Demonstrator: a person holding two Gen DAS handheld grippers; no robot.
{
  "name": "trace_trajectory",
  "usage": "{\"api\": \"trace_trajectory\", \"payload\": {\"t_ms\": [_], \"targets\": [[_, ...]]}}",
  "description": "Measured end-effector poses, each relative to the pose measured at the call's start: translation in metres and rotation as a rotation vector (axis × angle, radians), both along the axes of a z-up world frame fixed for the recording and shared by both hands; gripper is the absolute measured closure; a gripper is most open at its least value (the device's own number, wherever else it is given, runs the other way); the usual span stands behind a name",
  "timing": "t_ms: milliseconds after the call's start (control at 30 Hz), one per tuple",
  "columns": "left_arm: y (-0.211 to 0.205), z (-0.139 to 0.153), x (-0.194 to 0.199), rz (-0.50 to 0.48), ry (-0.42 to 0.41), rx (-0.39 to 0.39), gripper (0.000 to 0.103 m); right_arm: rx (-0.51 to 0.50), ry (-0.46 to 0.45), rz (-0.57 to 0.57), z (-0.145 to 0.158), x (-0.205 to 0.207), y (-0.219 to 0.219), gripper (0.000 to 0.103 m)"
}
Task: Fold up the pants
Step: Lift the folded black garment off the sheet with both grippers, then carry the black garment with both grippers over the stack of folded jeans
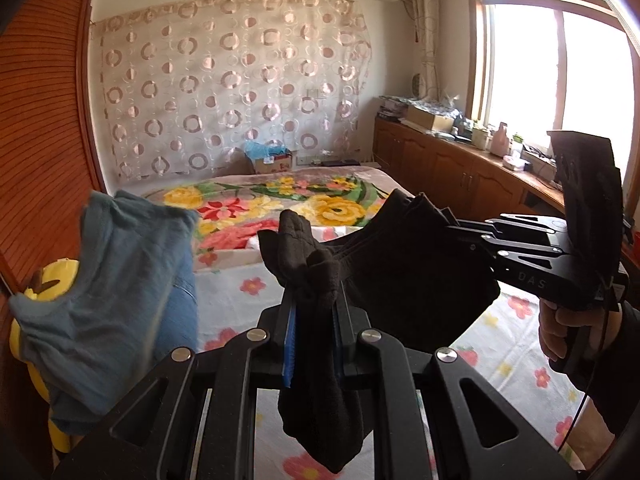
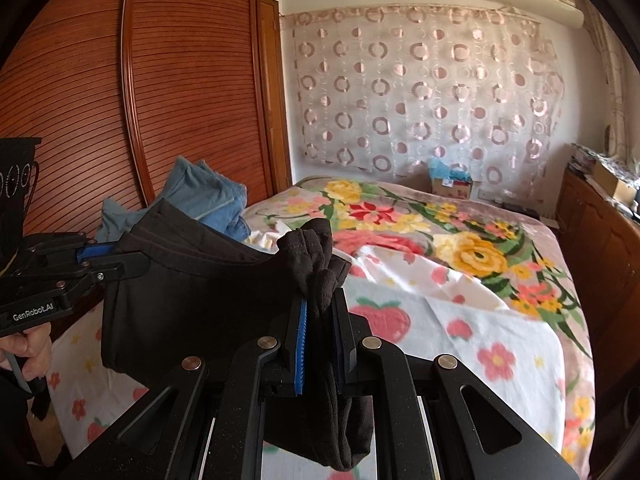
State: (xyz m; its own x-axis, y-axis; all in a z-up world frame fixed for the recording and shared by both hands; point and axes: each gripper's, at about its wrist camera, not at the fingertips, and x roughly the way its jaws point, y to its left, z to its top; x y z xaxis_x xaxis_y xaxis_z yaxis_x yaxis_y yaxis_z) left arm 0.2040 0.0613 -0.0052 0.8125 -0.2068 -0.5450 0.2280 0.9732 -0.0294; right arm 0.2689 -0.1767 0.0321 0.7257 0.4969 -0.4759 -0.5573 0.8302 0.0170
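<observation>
Dark brown pants [image 1: 416, 272] hang in the air above the bed, stretched between both grippers. My left gripper [image 1: 314, 300] is shut on a bunched edge of the pants, with cloth hanging down through its jaws. My right gripper [image 1: 452, 222] is shut on the other edge, at the right of the left wrist view. In the right wrist view the right gripper [image 2: 320, 312] clamps bunched pants cloth [image 2: 192, 296], and the left gripper [image 2: 120, 256] holds the far edge at the left.
A bed with a floral sheet [image 2: 460, 320] and flowered blanket [image 1: 280, 200] lies below. A pile of blue clothes [image 1: 116, 292] sits at the left by the wooden wardrobe [image 2: 120, 100]. Wooden cabinets [image 1: 460, 168] with clutter line the right wall under the window.
</observation>
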Motion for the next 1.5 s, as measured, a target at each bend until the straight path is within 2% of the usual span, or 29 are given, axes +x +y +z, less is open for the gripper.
{"api": "trace_trajectory", "payload": {"t_ms": [333,567,800,1000,1233,1500], "targets": [[0.044,0.038,0.005,0.096,-0.088,0.022,0.087,0.04,-0.09,0.092,0.022,0.05,0.031,0.092],[0.082,0.048,0.004,0.18,-0.126,0.013,0.087,0.064,-0.15,0.164,0.027,0.081,0.056,0.092],[0.114,0.041,0.002,0.266,-0.129,0.001,0.087,0.046,-0.159,0.226,0.009,0.113,0.085,0.092],[0.136,0.035,-0.005,0.347,-0.129,-0.016,0.087,0.011,-0.164,0.283,0.011,0.135,0.106,0.092],[0.155,0.014,-0.012,0.428,-0.088,-0.049,0.087,-0.019,-0.152,0.354,0.011,0.156,0.132,0.092],[0.157,-0.006,-0.016,0.478,-0.027,-0.014,0.087,-0.051,-0.1,0.386,-0.006,0.173,0.141,0.092]]}}
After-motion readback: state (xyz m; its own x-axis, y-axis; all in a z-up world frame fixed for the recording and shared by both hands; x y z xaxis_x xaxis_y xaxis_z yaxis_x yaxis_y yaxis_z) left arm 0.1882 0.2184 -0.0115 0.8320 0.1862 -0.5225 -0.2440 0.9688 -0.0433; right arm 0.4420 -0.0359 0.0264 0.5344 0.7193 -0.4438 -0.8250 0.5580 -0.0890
